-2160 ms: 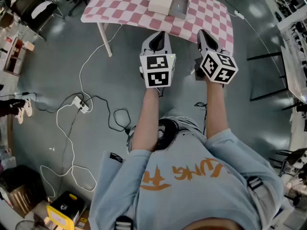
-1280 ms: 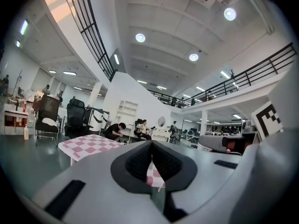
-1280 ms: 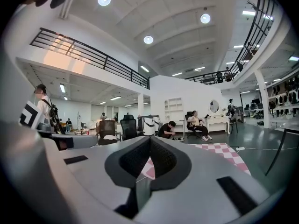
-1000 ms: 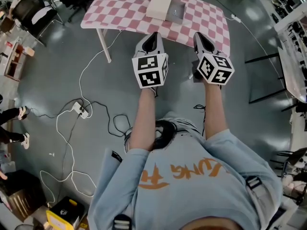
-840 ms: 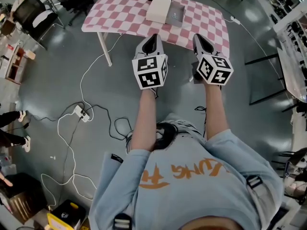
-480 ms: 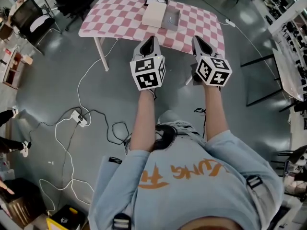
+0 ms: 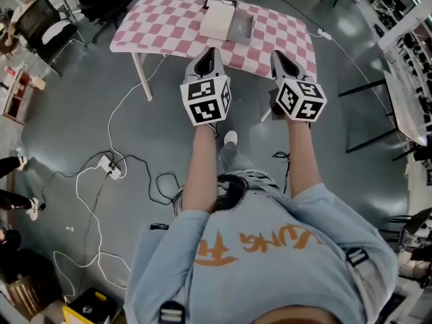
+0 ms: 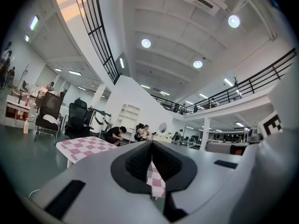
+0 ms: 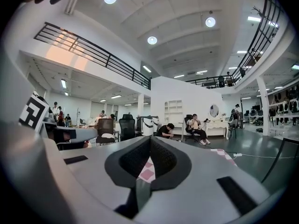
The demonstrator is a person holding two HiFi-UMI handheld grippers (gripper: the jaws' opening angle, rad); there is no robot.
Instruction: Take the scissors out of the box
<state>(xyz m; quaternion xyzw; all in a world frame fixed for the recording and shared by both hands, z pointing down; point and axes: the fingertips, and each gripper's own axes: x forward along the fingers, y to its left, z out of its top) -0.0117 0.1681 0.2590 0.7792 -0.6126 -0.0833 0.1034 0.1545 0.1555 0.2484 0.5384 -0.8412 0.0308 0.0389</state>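
A table with a pink and white checked cloth stands ahead of me. On it lie a white box lid and, right beside it, an open grey box. The box's contents are too small to make out, so I see no scissors. My left gripper and right gripper are held side by side in the air short of the table's near edge, pointing at it. The left gripper is shut and empty, and the right gripper is also shut and empty. The checked cloth shows below the closed jaws.
White cables and a power strip lie on the grey floor at the left. Office chairs stand at the upper left and a black frame at the right. My white shoe shows below the grippers. People sit far off in the hall.
In the head view the table has slid lower and now shows whole. A white shoe has appeared under the grippers. Both grippers stay side by side and shut.
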